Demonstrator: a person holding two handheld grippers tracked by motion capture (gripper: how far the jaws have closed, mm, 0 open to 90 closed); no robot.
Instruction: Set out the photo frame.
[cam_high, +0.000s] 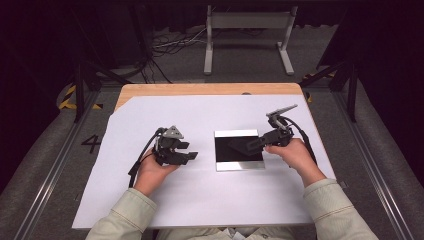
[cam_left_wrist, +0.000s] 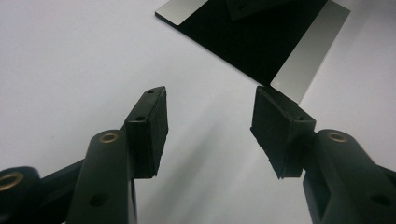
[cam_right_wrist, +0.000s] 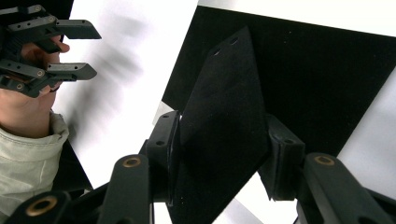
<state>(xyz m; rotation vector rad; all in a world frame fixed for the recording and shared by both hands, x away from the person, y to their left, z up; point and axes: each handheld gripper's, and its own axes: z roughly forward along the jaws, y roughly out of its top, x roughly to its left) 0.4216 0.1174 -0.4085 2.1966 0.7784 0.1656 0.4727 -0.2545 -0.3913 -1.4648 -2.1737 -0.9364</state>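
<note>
Roughly, quick notes:
right hand-held gripper (cam_right_wrist: 219, 154): clenched on a flat black plate (cam_right_wrist: 224, 116); a pad presses each side of the plate, which stands up between the jaws in the right gripper view.
black plate: thin, matte, angular outline, two small holes near its far tip; tilted, held just above the tray.
tray (cam_high: 239, 167): square, black centre with silver strips on two sides; lies flat on the white sheet right under and ahead of the right hand-held gripper.
right hand-held gripper in high view (cam_high: 250, 144): jaws reach out over the tray's black centre from its right side, hand (cam_high: 295, 152) behind it, cable trailing back along the wrist.
left hand-held gripper (cam_left_wrist: 210, 126): released, jaws wide apart, nothing between the pads, bare white sheet below.
left hand-held gripper in high view (cam_high: 189, 151): well to the left of the tray, jaws pointing toward it, not touching it.
tray from left hand-held gripper: ahead and slightly right of the jaw tips, its near corner close to the right pad in that view.
white sheet (cam_high: 150, 200): covers most of the desk (cam_high: 200, 89); wood shows along the far edge.
sleeves: pale, both forearms come in from the near side.
</note>
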